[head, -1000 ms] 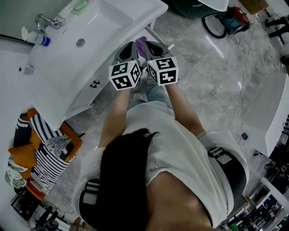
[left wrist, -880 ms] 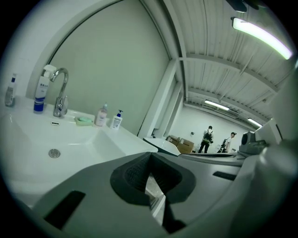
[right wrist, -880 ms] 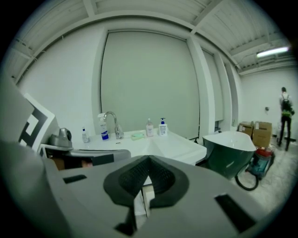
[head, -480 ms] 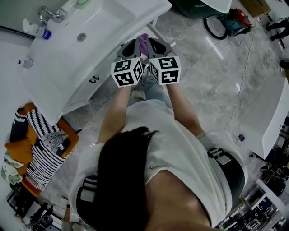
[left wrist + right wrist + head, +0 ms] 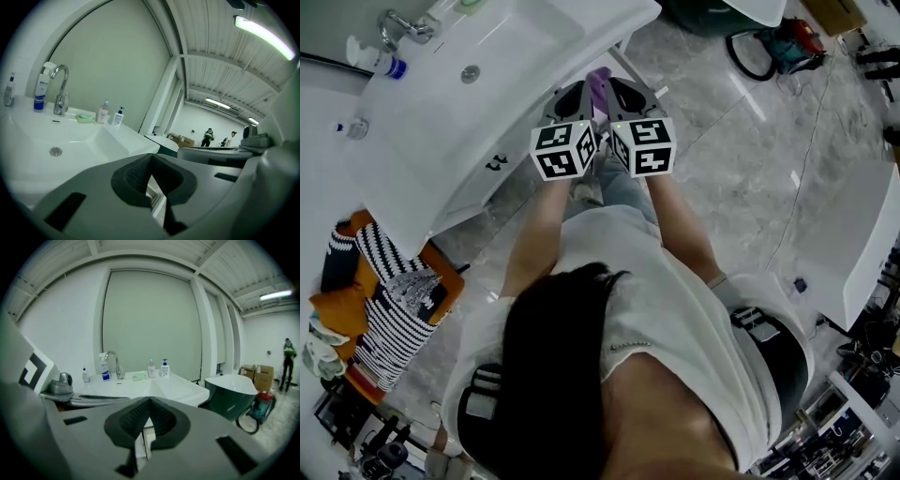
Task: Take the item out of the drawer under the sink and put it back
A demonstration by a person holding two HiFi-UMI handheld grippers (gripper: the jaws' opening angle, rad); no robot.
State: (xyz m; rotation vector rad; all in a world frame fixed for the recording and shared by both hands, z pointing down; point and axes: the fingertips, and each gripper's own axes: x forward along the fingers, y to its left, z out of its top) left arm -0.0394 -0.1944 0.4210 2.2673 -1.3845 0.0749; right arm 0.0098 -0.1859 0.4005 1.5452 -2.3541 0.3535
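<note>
My two grippers are held side by side at the front right corner of the white sink [image 5: 502,70]. The left gripper [image 5: 577,91] is shut with nothing between its pads [image 5: 150,157]. The right gripper [image 5: 619,86] is shut and empty too [image 5: 150,401]. Below the basin, the vanity front [image 5: 494,164] with its small dark handle marks looks closed. No item from the drawer is in sight. A purple patch [image 5: 598,82] shows between the grippers; I cannot tell what it is.
A faucet [image 5: 398,28], bottles [image 5: 41,89] and a green soap dish [image 5: 85,117] stand at the sink's back. A basket of striped cloth [image 5: 389,300] sits on the floor at left. A dark green tub [image 5: 229,392] and a hose coil [image 5: 748,52] lie at right.
The view has shifted slightly, so the sink and grippers sit a little higher and further right. Both grippers stay together and shut; nothing was taken or let go.
</note>
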